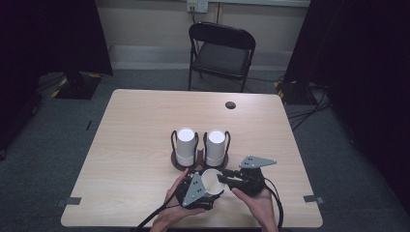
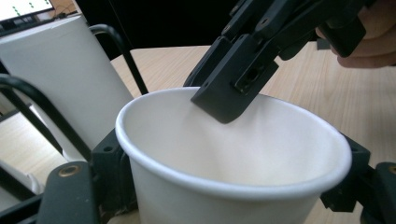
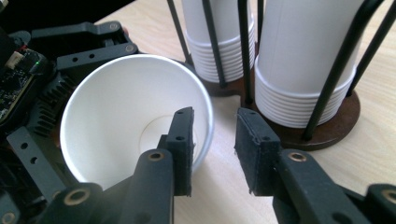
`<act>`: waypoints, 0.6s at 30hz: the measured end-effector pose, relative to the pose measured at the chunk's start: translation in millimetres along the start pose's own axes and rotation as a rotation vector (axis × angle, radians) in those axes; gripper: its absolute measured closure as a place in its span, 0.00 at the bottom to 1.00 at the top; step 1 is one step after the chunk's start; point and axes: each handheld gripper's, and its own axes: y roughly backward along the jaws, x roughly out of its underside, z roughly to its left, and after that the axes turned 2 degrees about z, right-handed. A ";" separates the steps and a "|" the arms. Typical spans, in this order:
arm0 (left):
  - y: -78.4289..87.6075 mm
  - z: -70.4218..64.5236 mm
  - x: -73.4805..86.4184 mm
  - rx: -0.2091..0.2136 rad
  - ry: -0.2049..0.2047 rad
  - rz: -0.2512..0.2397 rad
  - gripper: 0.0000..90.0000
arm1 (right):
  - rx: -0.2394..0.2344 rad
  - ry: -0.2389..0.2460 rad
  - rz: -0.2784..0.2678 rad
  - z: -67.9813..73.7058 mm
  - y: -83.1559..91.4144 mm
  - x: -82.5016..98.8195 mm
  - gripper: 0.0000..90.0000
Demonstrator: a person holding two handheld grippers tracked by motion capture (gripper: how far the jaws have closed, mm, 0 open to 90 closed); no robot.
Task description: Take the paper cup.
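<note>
High view: paper cup (image 1: 211, 181) sits near the table's (image 1: 135, 145) 6 o'clock edge, between both grippers, just in front of two cup stacks (image 1: 185, 146) in wire holders. Left gripper (image 1: 197, 192) clamps the cup's sides. Right gripper view: right gripper (image 3: 215, 144) jaws spread, one inside the rim, one outside; wall not pinched. Bare tabletop lies wide at 9 and 12 o'clock.
</note>
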 end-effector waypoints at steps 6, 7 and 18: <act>4.2 7.2 3.0 -0.017 0.039 -0.001 0.25 | 0.004 0.007 -0.069 0.4 2.4 2.0 0.72; 6.5 9.6 4.5 -0.024 0.056 -0.007 0.25 | -0.014 0.012 -0.083 -0.5 2.5 2.1 0.72; 17.4 18.8 9.8 -0.055 0.123 -0.029 0.25 | 0.001 0.011 -0.194 -1.6 5.2 11.1 0.63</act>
